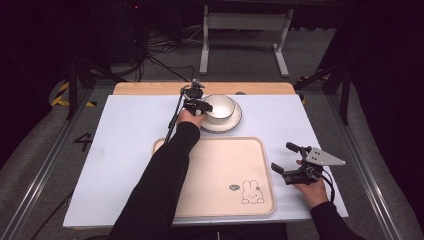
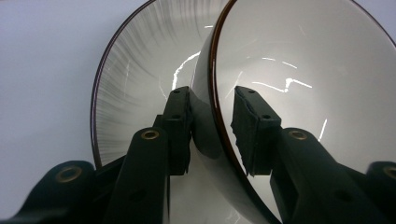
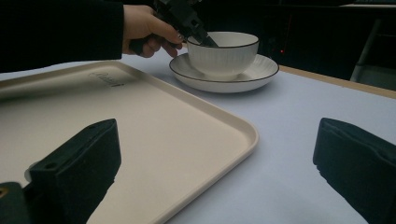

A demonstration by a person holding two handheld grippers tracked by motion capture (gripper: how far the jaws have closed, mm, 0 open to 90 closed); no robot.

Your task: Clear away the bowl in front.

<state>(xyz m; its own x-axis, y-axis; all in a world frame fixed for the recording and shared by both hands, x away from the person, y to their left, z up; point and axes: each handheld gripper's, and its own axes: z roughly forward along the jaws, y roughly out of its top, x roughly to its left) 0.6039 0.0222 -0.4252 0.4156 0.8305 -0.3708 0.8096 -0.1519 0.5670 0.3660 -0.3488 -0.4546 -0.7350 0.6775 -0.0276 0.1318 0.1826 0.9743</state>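
The left hand-held gripper (image 1: 200,106) is taking hold of the white bowl (image 1: 219,107), which sits in a saucer (image 1: 235,121) near the counter's far edge. In the left gripper view its jaws straddle the bowl's rim, one outside and one inside, with the inner pad standing slightly off the wall, so the grip looks not quite clamped. Next, likely, a firm pinch and a level lift toward the tray (image 1: 210,175). The right hand-held gripper (image 1: 289,164) waits, jaws apart, near the right edge. The tray bears a rabbit drawing (image 1: 251,192); its small embossed mark is unreadable.
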